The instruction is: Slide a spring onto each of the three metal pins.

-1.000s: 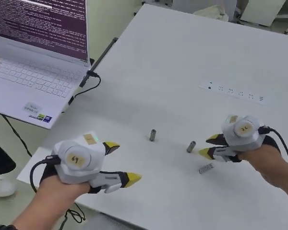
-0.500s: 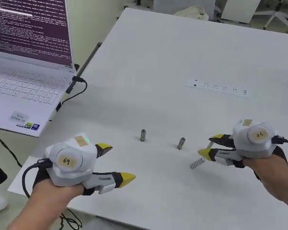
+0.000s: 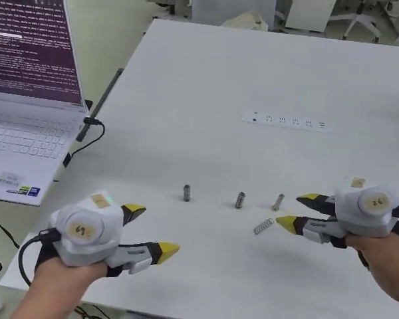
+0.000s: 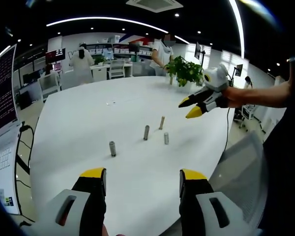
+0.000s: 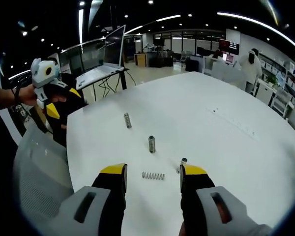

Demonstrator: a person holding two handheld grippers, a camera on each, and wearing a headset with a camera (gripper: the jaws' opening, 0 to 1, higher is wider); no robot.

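As right gripper (image 3: 296,209) gapes, spring (image 5: 153,175) lies near seemingly bare pin (image 5: 183,161).

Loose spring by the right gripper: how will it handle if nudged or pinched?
The loose spring lies on its side on the smooth table, so a nudge would probably roll or skid it. It looks thin and open-coiled, likely light and squashy; a hard pinch by the right gripper may flick it away.

Three metal pins in a row: left pin (image 3: 186,193) and middle pin (image 3: 240,200) each wearing a spring, right pin (image 3: 278,202) bare. One loose spring (image 3: 263,226) lies near the right pin, so three springs in all. Two grippers, left gripper (image 3: 152,230) and right gripper (image 3: 296,210), one laptop (image 3: 26,100) far left, one power strip (image 3: 288,121) farther back.
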